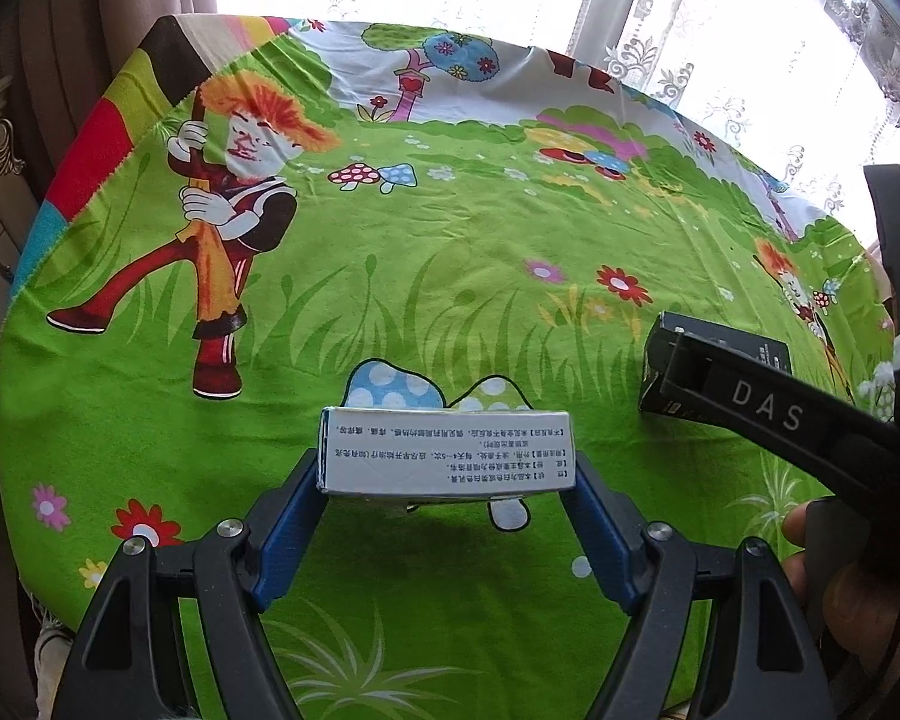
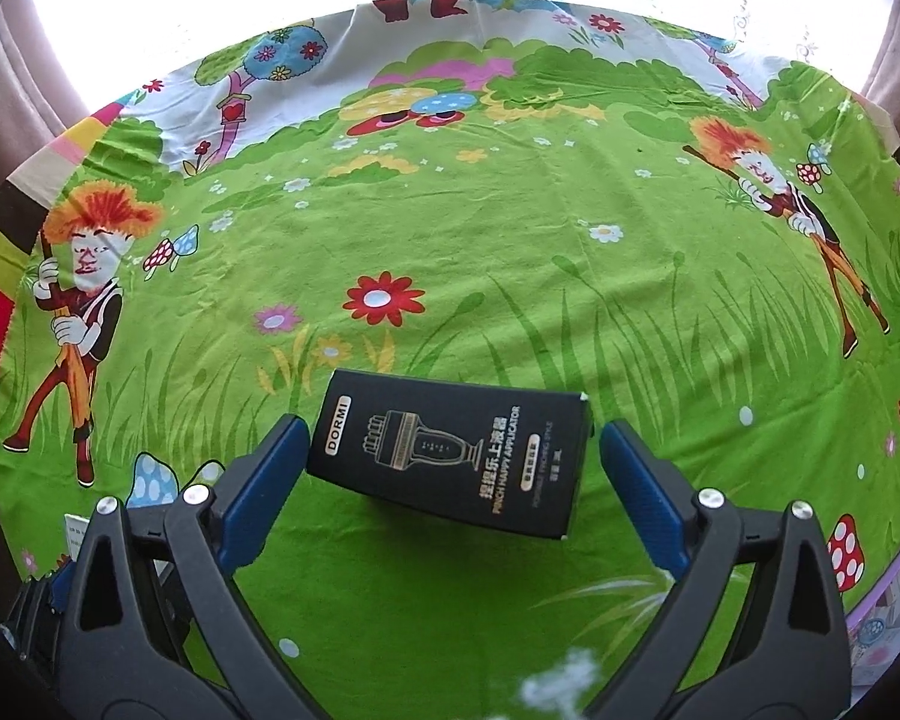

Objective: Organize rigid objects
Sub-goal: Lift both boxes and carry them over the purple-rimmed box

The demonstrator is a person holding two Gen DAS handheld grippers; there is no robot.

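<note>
1. The left gripper [image 1: 450,483] clamps a white box [image 1: 444,450] by its two ends, just above the tabletop [image 1: 450,240].
2. The right gripper [image 2: 450,468] stands wide, its pads clear of the black box [image 2: 450,456] lying between them.
3. Both boxes sit near each other on the green cartoon cloth [image 2: 510,240].

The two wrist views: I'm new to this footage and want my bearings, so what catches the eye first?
The bright green cartoon tablecloth fills both views. In the left wrist view a white box with printed text sits clamped between the left gripper pads. In the right wrist view a black box lies on the cloth inside the right gripper, whose blue pads stand clear of it.
</note>
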